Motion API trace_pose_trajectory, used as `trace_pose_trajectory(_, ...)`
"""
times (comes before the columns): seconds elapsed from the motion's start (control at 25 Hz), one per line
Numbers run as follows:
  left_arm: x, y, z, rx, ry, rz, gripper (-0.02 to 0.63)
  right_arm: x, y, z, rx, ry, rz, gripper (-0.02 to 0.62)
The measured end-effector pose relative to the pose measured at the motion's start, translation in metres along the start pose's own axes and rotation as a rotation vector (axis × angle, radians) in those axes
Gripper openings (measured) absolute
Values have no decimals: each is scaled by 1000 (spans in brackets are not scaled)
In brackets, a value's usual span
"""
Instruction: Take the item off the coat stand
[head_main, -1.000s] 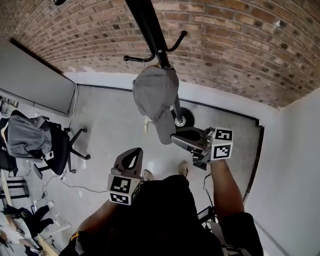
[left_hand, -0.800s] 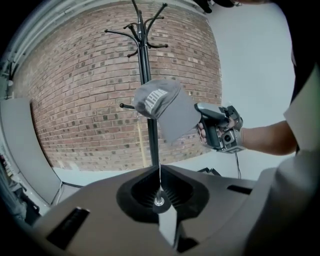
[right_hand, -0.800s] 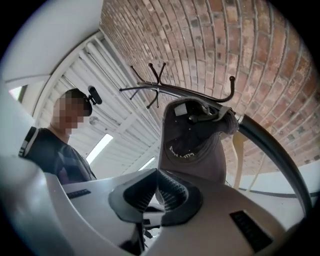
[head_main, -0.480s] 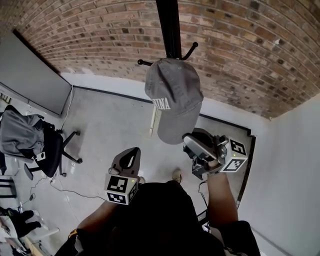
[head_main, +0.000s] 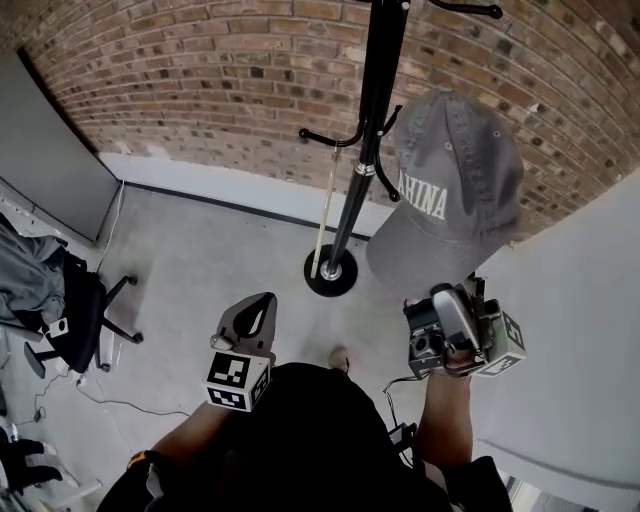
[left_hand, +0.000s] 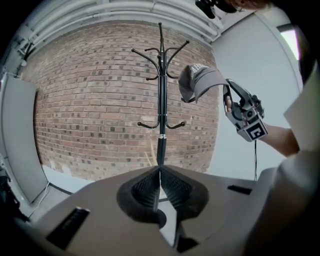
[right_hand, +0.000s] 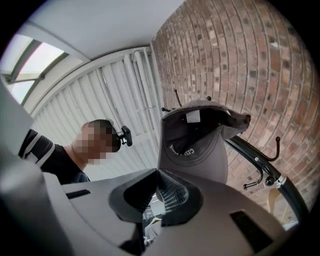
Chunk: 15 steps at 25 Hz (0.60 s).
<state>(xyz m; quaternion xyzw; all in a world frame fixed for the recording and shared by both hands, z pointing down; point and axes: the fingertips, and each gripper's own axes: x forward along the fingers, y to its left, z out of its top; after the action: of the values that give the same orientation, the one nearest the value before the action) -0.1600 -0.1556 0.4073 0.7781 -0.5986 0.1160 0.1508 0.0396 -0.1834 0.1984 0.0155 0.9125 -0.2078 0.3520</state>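
Right gripper (head_main: 443, 295) is clamping the brim of the grey cap (head_main: 450, 190), holding it in the air off the hooks, just right of the black coat stand (head_main: 372, 130). The stand is rising from the floor (head_main: 200, 250) beside the brick wall (head_main: 200, 80). Left gripper (head_main: 258, 305) is hanging low, its jaws pressed together on nothing.

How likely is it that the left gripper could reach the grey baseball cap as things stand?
Probably yes: nothing stands between the left gripper and the grey baseball cap, which the right gripper holds by its brim, off the coat stand. The left jaws, shut, must open first.
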Motion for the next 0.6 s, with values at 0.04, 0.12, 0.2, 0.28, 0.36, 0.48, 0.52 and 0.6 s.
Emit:
trace_pose_trajectory(0.04,-8,6,2,-2,-8,-7,34,3,7,-5,-16,-1,-26,28)
trace_pose_trajectory(0.12,-22,14,8,-5,-31,-31,34,9,23,-15,-38,-12,-79,28)
trace_pose_trajectory(0.2,-37,20,14,-2,-58,-58,34,12,38,-30,-45,-31,-130,28)
trace_pose_trajectory(0.28,-53,28,17,4,-75,-77,34,14,49,-48,-32,-52,-173,28)
trace_pose_trajectory(0.36,-68,35,17,9,-86,-101,34,14,60,-68,-20,-65,-213,28)
trace_pose_trajectory(0.48,-87,41,12,13,-85,-152,34,18,80,-97,-20,-76,-269,28)
trace_pose_trajectory(0.52,-94,42,9,15,-79,-172,34,20,87,-106,-24,-80,-287,28)
trace_pose_trajectory(0.6,-106,40,0,25,-65,-218,34,22,102,-125,-33,-89,-325,28)
